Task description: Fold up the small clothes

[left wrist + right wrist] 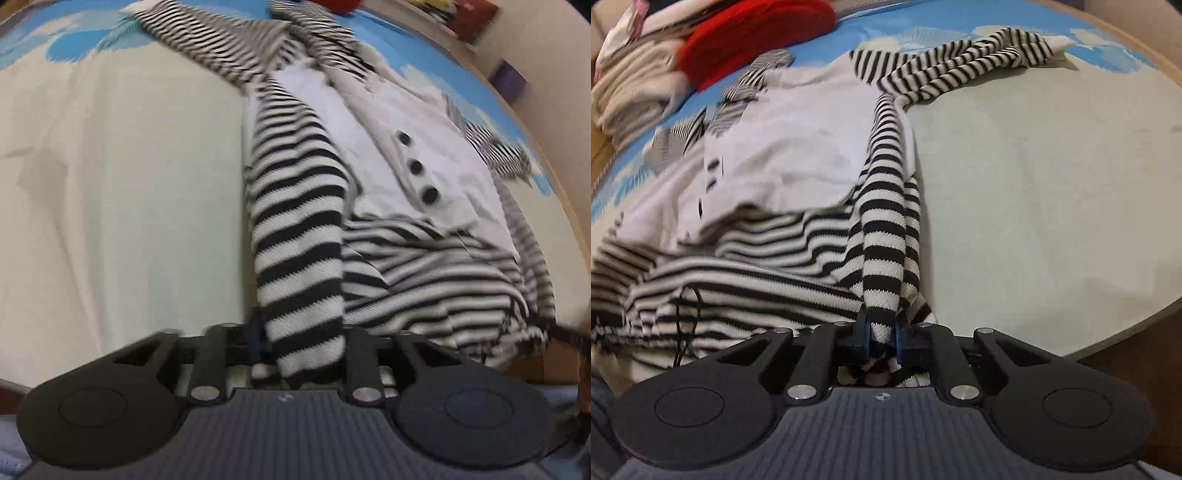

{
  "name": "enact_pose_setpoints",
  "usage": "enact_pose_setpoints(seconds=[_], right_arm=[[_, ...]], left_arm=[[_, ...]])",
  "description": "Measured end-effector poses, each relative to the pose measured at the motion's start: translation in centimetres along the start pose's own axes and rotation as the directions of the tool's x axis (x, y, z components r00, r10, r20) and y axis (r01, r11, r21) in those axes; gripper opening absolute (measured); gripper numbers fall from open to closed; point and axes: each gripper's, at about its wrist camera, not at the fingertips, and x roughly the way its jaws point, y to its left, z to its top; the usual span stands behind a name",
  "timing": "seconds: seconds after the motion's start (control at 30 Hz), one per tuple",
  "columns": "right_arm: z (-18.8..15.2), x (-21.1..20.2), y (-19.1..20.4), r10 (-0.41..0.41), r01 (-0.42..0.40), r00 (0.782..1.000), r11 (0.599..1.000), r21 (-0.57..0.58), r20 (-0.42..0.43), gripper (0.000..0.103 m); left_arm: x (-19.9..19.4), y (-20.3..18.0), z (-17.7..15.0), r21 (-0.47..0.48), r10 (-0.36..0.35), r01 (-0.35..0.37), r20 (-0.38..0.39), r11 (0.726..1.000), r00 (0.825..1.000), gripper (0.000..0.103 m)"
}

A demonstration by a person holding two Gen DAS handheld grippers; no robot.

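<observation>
A black-and-white striped garment (pixel 299 206) with a white front panel (pixel 443 122) and three black buttons (pixel 416 167) lies spread on a cream and blue cloth. A thick striped fold runs from it into my left gripper (pixel 304 339), filling the gap between the jaws, so the gripper is shut on it. In the right wrist view the same garment (pixel 798 147) lies to the left, and a narrow striped fold (pixel 882 236) is pinched between the blue pads of my right gripper (pixel 882 338), shut on it. A striped sleeve (pixel 979 62) trails off at the far end.
The cream and blue cloth (pixel 1052 184) covers a surface with a curved wooden edge (pixel 1126 325). A red knit item (pixel 757 33) and a pile of beige clothes (pixel 631 88) sit at the far left. A thin black cord (pixel 687 314) lies over the garment's hem.
</observation>
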Motion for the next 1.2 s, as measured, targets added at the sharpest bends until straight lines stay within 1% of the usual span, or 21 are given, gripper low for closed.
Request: enact_pose_setpoints(seconds=[0.07,0.1,0.17,0.27,0.33,0.47,0.5,0.57,0.63,0.7,0.77,0.83,0.87,0.9,0.97,1.0,1.03,1.07,1.1,1.13,1.2], right_arm=[[0.5,-0.2,-0.4,-0.009,0.009,1.0,1.0,0.013,0.009,0.037],[0.7,-0.5,-0.7,-0.015,0.014,1.0,1.0,0.02,0.006,0.041],[1.5,-2.1,-1.2,-0.015,0.013,0.999,0.999,0.051,0.046,0.061],[4.0,-5.0,-3.4,0.066,-0.09,0.982,0.987,0.131,0.177,0.077],[7.0,-5.8,-5.5,0.072,-0.12,0.968,0.974,0.193,0.242,0.081],[14.8,-4.2,-9.4,-0.063,-0.044,0.929,0.959,0.279,0.365,0.085],[16.9,-2.9,-10.3,-0.106,-0.014,0.923,0.951,0.308,0.369,0.085],[20.4,0.1,-12.4,-0.162,0.013,0.922,0.921,0.389,0.352,0.085],[23.6,3.8,-14.4,-0.184,0.008,0.929,0.877,0.481,0.321,0.085],[26.1,7.6,-16.3,-0.215,0.009,0.936,0.807,0.591,0.279,0.085],[27.8,10.9,-17.1,-0.272,0.062,0.94,0.734,0.676,0.208,0.084],[28.7,13.1,-17.4,-0.359,0.143,0.919,0.689,0.711,0.163,0.084],[29.3,14.0,-17.8,-0.39,0.17,0.907,0.68,0.714,0.155,0.084],[29.7,14.8,-18.0,-0.393,0.177,0.907,0.683,0.708,0.151,0.084],[30.6,16.4,-18.6,-0.333,0.148,0.932,0.712,0.686,0.144,0.081],[31.0,17.2,-18.6,-0.27,0.113,0.952,0.746,0.657,0.143,0.073],[31.3,17.3,-18.1,-0.266,0.12,0.952,0.778,0.616,0.151,0.024],[31.7,16.9,-17.4,-0.3,0.162,0.939,0.818,0.552,0.169,0.004],[32.0,16.4,-16.7,-0.355,0.219,0.912,0.845,0.487,0.207,0.005],[32.2,16.1,-16.2,-0.413,0.287,0.883,0.851,0.439,0.222,0.004],[32.6,15.7,-17.5,-0.542,0.428,0.814,0.803,0.415,0.211,0.004]], left_arm=[[-0.2,1.6,1.0,-0.077,-0.011,0.011,-0.002,0.997,1.0,0.06],[-0.8,2.6,1.6,-0.124,-0.024,0.025,0.012,0.992,1.0,0.063],[-2.3,4.1,2.9,-0.163,-0.046,0.054,0.05,0.985,0.998,0.077],[-3.8,5.8,6.7,-0.194,-0.057,0.08,0.122,0.978,0.991,0.089],[-3.7,7.1,9.9,-0.253,-0.085,0.127,0.172,0.959,0.981,0.091],[-2.5,9.2,16.2,-0.318,-0.197,0.266,0.233,0.91,0.952,0.091],[-2.3,9.2,17.3,-0.314,-0.197,0.269,0.243,0.91,0.95,0.092],[-1.5,9.2,19.6,-0.289,-0.131,0.196,0.231,0.937,0.964,0.092],[0.0,9.9,21.6,-0.308,-0.047,0.115,0.218,0.944,0.975,0.092],[2.7,10.9,23.5,-0.374,-0.007,0.083,0.2,0.924,0.98,0.092],[6.2,12.0,25.5,-0.473,0.049,0.04,0.175,0.88,0.983,0.091],[8.5,12.4,27.2,-0.513,0.085,0.011,0.164,0.858,0.983,0.09],[9.6,12.2,28.2,-0.513,0.093,0.012,0.177,0.858,0.98,0.09],[10.2,11.8,29.3,-0.502,0.099,0.016,0.202,0.865,0.974,0.09],[11.4,11.1,31.4,-0.481,0.083,0.037,0.227,0.876,0.97,0.091],[12.0,10.8,32.3,-0.481,0.09,0.028,0.221,0.876,0.971,0.091],[12.5,10.3,33.3,-0.477,0.132,-0.015,0.214,0.879,0.968,0.089],[13.0,9.5,34.4,-0.451,0.198,-0.088,0.203,0.888,0.959,0.06],[13.4,8.5,35.4,-0.401,0.268,-0.172,0.195,0.9,0.944,0.028],[13.8,8.2,36.2,-0.37,0.32,-0.24,0.171,0.898,0.932,0.005],[13.2,8.5,36.7,-0.397,0.392,-0.299,0.176,0.868,0.903,0.004]])
